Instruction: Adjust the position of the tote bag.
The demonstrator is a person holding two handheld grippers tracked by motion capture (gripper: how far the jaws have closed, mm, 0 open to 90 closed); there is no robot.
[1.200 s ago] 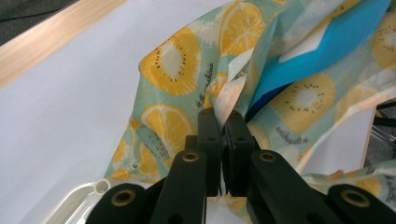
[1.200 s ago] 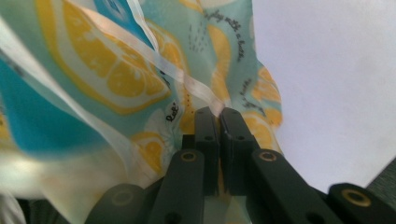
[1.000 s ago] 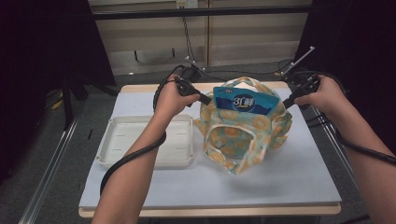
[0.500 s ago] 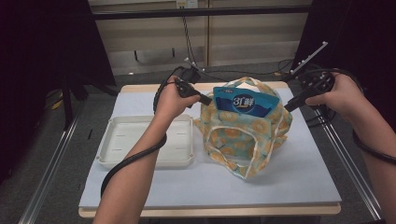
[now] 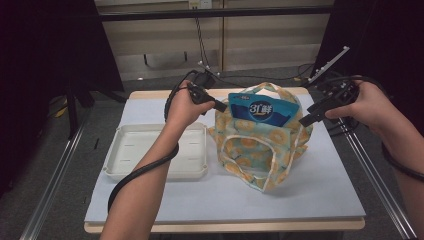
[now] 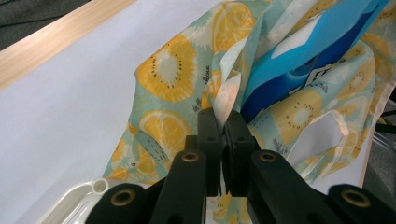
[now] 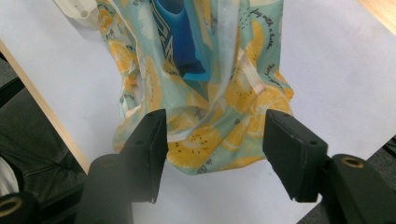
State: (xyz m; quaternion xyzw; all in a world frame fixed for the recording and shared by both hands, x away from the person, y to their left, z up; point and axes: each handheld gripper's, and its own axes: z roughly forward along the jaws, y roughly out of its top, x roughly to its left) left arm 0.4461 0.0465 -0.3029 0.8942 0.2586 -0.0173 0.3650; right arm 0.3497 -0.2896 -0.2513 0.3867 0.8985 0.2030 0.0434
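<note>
The left tongs [image 6: 222,125] are pinching the rim of the lemon-print cloth bag [image 5: 260,150], which is sitting on the white worktop [image 5: 310,195] holding a blue packet [image 5: 262,111]. The right tongs [image 7: 212,149] have just been opening, gripping nothing.

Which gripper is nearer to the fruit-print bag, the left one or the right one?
Left. The left gripper is shut on the rim of the fruit-print bag. The right gripper has just been opening; it is beside the bag's other edge, with nothing between its fingers.
</note>
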